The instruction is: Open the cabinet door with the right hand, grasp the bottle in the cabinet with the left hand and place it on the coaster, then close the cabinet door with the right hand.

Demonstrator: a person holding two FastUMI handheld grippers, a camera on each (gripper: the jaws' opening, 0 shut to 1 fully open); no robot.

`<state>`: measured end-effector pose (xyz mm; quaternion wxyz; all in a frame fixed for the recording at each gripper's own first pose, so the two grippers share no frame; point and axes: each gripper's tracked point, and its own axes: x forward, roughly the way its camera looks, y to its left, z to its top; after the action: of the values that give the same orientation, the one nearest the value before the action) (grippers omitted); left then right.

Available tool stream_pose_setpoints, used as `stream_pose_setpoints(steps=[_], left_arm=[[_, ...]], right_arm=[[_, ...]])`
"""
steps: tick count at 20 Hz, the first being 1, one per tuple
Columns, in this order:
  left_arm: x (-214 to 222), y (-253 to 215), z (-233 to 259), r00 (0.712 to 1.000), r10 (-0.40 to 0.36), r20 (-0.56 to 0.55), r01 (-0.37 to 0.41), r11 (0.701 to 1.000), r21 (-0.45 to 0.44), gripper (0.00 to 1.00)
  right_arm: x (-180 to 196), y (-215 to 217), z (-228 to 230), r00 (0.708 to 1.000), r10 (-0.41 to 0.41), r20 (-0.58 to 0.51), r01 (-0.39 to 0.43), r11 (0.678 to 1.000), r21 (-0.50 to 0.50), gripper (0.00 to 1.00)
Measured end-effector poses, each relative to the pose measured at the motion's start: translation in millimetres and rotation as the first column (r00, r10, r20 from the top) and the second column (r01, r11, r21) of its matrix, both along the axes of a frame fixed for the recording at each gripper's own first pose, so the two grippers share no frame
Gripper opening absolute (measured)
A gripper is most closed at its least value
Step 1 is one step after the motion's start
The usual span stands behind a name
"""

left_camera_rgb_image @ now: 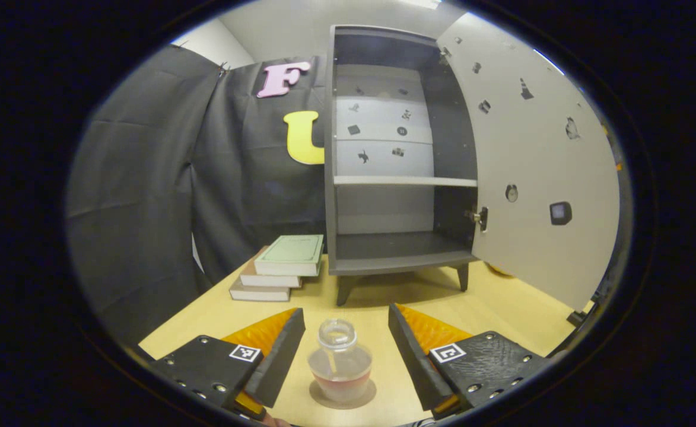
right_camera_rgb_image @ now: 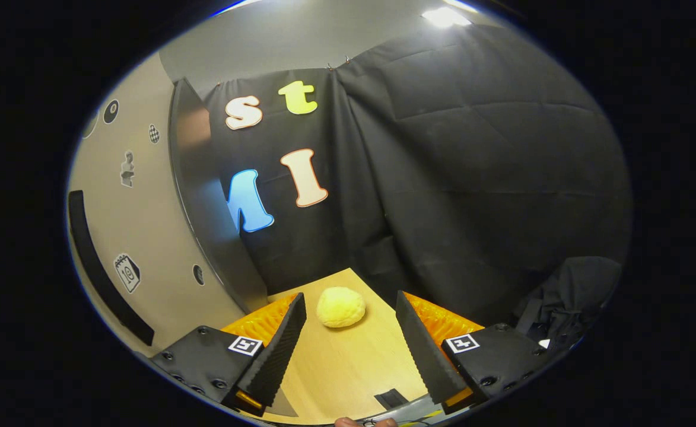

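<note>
A clear glass bottle [left_camera_rgb_image: 340, 363] with reddish liquid stands upright on a round brown coaster [left_camera_rgb_image: 343, 396] on the wooden table. My left gripper [left_camera_rgb_image: 346, 337] is open, one finger on each side of the bottle with a gap to each. Behind stands the grey cabinet [left_camera_rgb_image: 396, 159], its shelves bare, its pale door [left_camera_rgb_image: 537, 172] swung wide to the right. In the right gripper view my right gripper [right_camera_rgb_image: 350, 329] is open over the table, and the cabinet door [right_camera_rgb_image: 146, 237] rises close on the left with its dark edge [right_camera_rgb_image: 205, 201] toward me.
A stack of books [left_camera_rgb_image: 279, 268] lies left of the cabinet. A pale yellow lump [right_camera_rgb_image: 340, 307] rests on the table beyond my right fingers. Black cloth hangs behind and beside the wooden table [left_camera_rgb_image: 502, 302], with a dark bundle [right_camera_rgb_image: 567, 302] at the right.
</note>
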<state>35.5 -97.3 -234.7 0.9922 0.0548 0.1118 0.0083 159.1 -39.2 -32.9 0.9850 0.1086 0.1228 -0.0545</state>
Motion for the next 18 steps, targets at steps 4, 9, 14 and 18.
stream_pose_setpoints(steps=[4,9,14,18], left_arm=[[-0.6,-3.5,60.8,0.998,0.036,0.049,-0.036,0.999,-0.011,0.86],[5.3,-15.7,138.6,0.992,0.053,0.117,-0.059,0.997,0.052,0.85],[19.4,-54.0,192.0,0.990,0.041,0.135,-0.028,0.995,-0.096,0.86],[29.8,-56.5,237.9,0.988,0.025,0.154,-0.011,0.996,-0.089,0.86]], right_arm=[[17.9,-3.3,5.3,0.999,0.003,0.044,-0.003,1.000,0.003,0.89],[40.4,9.5,11.6,0.994,0.070,0.079,-0.069,0.998,-0.011,0.89],[58.8,27.8,25.6,0.984,0.142,0.105,-0.139,0.990,-0.032,0.89],[62.2,47.6,43.7,0.967,0.213,0.138,-0.206,0.976,-0.066,0.89]])
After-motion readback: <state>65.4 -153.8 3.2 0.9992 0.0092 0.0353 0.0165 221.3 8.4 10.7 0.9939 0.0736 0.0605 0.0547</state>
